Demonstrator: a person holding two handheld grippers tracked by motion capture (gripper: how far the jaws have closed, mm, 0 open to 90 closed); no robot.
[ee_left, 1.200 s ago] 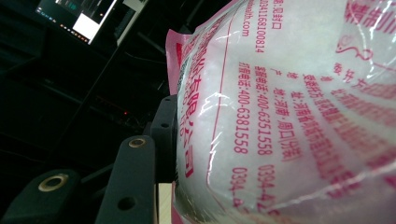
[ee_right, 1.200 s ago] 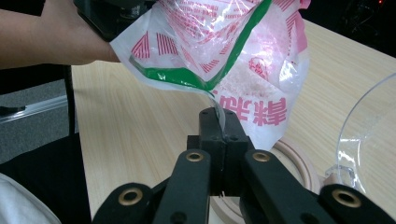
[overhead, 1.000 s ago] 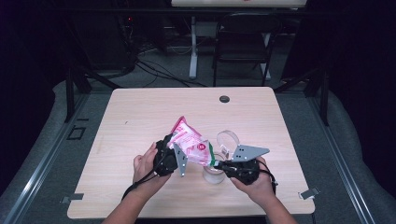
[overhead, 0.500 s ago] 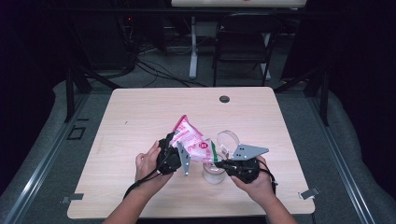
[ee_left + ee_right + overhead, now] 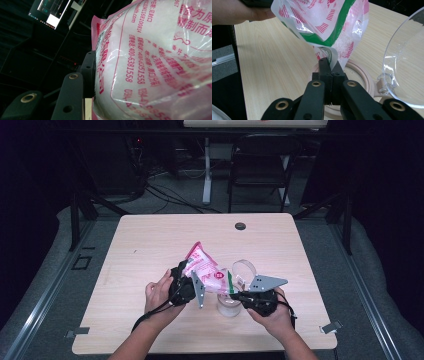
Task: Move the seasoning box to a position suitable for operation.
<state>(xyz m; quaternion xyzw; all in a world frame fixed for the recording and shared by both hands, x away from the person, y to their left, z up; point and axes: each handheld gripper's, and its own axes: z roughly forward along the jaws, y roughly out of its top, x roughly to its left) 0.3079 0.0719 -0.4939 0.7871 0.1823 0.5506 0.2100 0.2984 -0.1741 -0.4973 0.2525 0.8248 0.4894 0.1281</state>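
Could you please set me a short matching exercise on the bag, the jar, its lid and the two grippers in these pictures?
Things:
1. pink and white bag
2. jar
3. clear lid
4. right gripper
5. left gripper

States:
a. hinged open, standing up beside the rim
b. jaws pinched on the bag's lower corner
c. tilted above the jar, mouth downward
d. grips the bag's body from the side
e. stands on the table, open, under the bag

Pairs: 1-c, 2-e, 3-a, 4-b, 5-d

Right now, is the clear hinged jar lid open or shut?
Open: the clear hinged lid is swung back beside the jar's round wooden-coloured rim, leaving its mouth uncovered under the pink-and-white bag.
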